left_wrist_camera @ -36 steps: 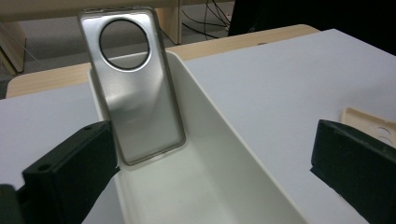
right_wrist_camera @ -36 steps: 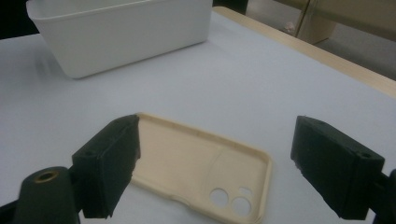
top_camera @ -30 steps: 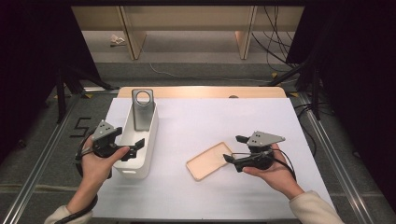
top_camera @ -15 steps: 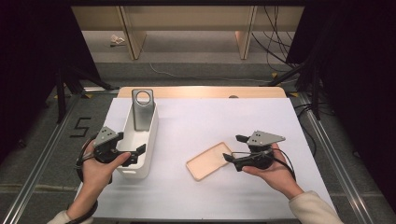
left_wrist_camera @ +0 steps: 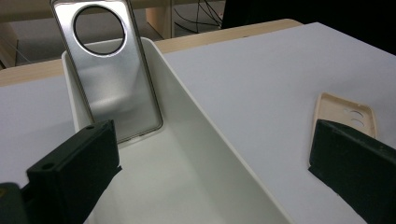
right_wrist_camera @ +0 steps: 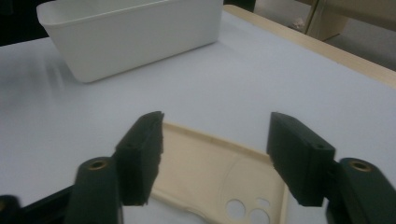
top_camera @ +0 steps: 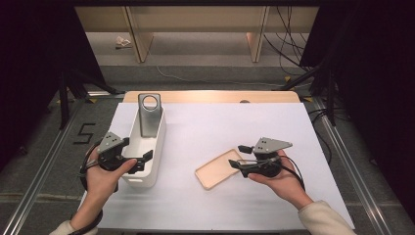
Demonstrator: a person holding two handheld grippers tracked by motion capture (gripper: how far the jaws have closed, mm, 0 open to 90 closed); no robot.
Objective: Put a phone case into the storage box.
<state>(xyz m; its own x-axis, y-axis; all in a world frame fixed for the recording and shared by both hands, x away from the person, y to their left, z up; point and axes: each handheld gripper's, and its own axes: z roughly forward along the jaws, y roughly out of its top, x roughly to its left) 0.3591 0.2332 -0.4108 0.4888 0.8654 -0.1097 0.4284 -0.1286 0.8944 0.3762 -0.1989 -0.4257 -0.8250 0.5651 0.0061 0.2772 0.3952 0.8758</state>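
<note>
Beige phone case [top_camera: 219, 169], flat on the white desk [top_camera: 235, 127], inner side up, just ahead of the right gripper [right_wrist_camera: 215, 149]; its fingers [right_wrist_camera: 140, 154] spread wide, grasping nothing, straddling the case's near end. Left gripper [left_wrist_camera: 205, 172] released too, fingers [left_wrist_camera: 74, 172] either side of the white bin's [top_camera: 156, 142] near wall. Silver phone case [left_wrist_camera: 107, 65] upright against the bin's far end. Open desk between bin and beige case.

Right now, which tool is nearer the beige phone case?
Right. The right tool sits at the beige phone case's edge, jaws open over it. The left tool is across the table, over the white bin.
</note>
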